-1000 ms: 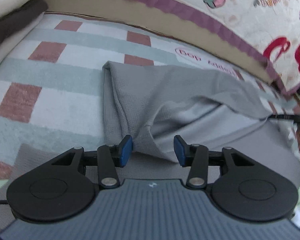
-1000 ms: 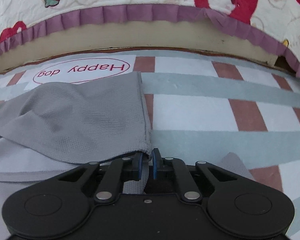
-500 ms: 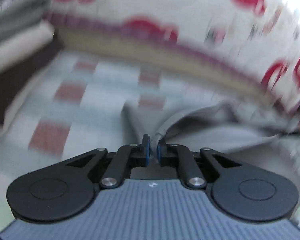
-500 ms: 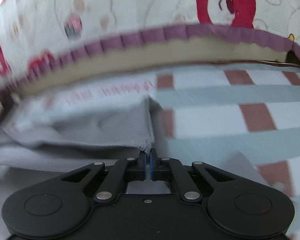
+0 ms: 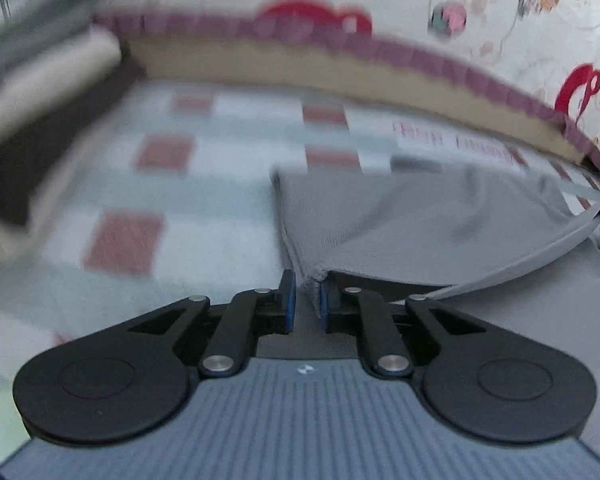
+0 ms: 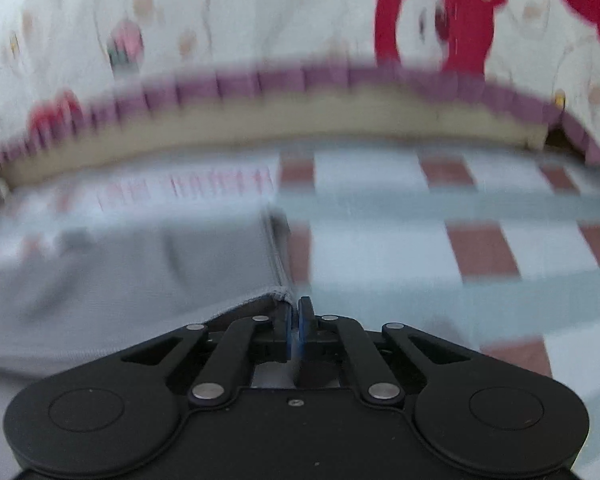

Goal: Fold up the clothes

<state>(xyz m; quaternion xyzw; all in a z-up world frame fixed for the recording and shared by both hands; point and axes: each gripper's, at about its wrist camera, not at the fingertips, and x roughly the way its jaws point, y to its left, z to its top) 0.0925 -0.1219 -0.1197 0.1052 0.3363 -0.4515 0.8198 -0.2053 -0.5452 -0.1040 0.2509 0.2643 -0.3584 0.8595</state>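
Grey garment (image 5: 432,216) lies on a checked mat (image 5: 204,184) in front of a cream quilt (image 5: 480,12) printed with red bears, and a corner of it is caught by each tool. The left tool (image 5: 307,300) has its blue pads a little apart and opening slightly, with the hemmed corner pinched between them and the cloth running up and away from that point. The right tool (image 6: 294,322) is pressed fully together on the opposite corner (image 6: 278,294), the edge of the fabric leading straight back from its tips. Judging by the soft sag and the loose folds between the two holds, the fabric is light, limp and thin-knit: it will drape rather than keep a shape, and it could slide out of a loose pinch. The stitched hem at the corners looks the best place to hold, being thicker than the single layer. A stack of folded clothes (image 5: 32,120) sits at the left edge of the mat.
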